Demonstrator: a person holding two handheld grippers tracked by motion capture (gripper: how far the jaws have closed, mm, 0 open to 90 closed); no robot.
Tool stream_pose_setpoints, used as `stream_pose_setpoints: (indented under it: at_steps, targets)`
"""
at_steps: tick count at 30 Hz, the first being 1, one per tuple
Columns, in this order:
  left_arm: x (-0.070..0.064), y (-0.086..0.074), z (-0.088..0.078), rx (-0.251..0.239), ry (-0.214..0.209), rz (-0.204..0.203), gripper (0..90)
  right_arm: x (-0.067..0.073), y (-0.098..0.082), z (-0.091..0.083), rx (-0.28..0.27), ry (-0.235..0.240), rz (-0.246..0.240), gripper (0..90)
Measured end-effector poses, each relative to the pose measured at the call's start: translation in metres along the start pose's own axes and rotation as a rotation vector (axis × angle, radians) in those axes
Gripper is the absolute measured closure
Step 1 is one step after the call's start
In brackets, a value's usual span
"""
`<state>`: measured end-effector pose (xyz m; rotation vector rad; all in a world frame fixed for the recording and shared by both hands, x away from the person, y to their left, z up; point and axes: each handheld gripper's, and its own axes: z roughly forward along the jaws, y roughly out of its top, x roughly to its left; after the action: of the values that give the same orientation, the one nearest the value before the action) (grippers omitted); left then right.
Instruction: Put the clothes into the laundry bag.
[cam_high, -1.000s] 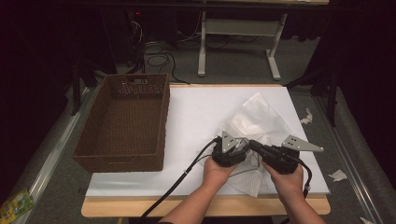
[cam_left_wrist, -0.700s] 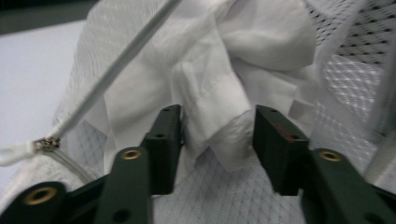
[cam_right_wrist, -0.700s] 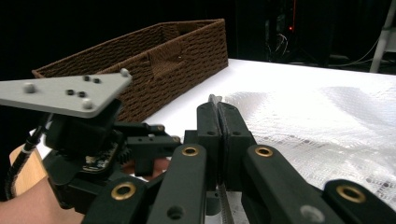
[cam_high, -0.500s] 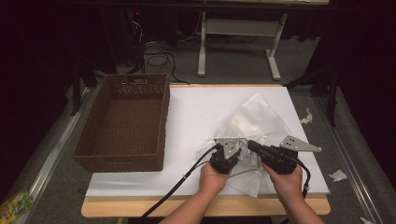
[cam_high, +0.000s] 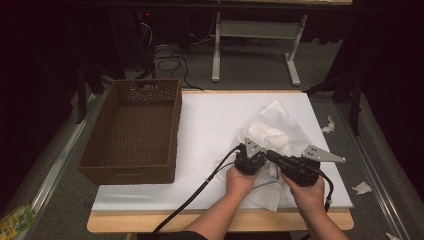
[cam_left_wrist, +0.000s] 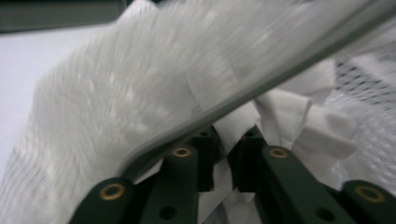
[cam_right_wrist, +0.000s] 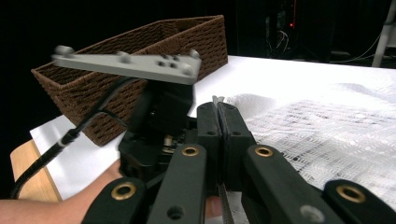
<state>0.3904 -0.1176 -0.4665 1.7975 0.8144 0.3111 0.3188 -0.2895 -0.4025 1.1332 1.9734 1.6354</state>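
Your left tool (cam_high: 251, 159) is pinching what looks like crumpled white paper (cam_left_wrist: 299, 116) inside the white mesh bag (cam_high: 274, 131), though the blur is making this hard to confirm. Your right tool (cam_high: 280, 159) is clamping the bag's edge (its jaws are pressing together on a thin strip). Both are sitting over the white counter (cam_high: 210, 120), well apart from the brown wicker basket (cam_high: 135, 130).

basket (cam_high: 131, 130): brown wicker, table's left | paper scraps (cam_high: 361, 188): floor, right
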Motion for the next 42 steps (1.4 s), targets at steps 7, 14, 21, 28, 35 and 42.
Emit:
stream_pose_setpoints:
  at_steps: [7, 14, 21, 28, 35, 42]
  targets:
    - [0.003, 0.002, -0.037, 0.005, -0.053, 0.028, 40.9, -0.002, -0.002, 0.001, 0.008, -0.005, 0.002, 89.2]
    - [0.017, -0.014, -0.082, 0.027, 0.036, 0.114, 39.4, 0.0, -0.001, 0.0, 0.009, -0.009, -0.007, 89.2]
    - [0.042, -0.008, -0.053, 0.127, 0.16, 0.095, 26.5, 0.001, -0.002, 0.001, 0.012, -0.011, -0.005, 89.2]
    - [0.056, 0.002, -0.049, 0.192, 0.175, 0.112, 69.8, -0.001, -0.003, 0.0, 0.017, -0.004, -0.004, 88.9]
    - [0.057, 0.0, -0.104, 0.177, 0.174, 0.154, 84.9, 0.0, -0.007, 0.004, 0.047, 0.01, -0.002, 88.3]
    - [0.056, -0.03, -0.132, 0.153, 0.121, 0.128, 84.4, 0.006, -0.014, 0.009, 0.098, 0.028, -0.005, 87.0]
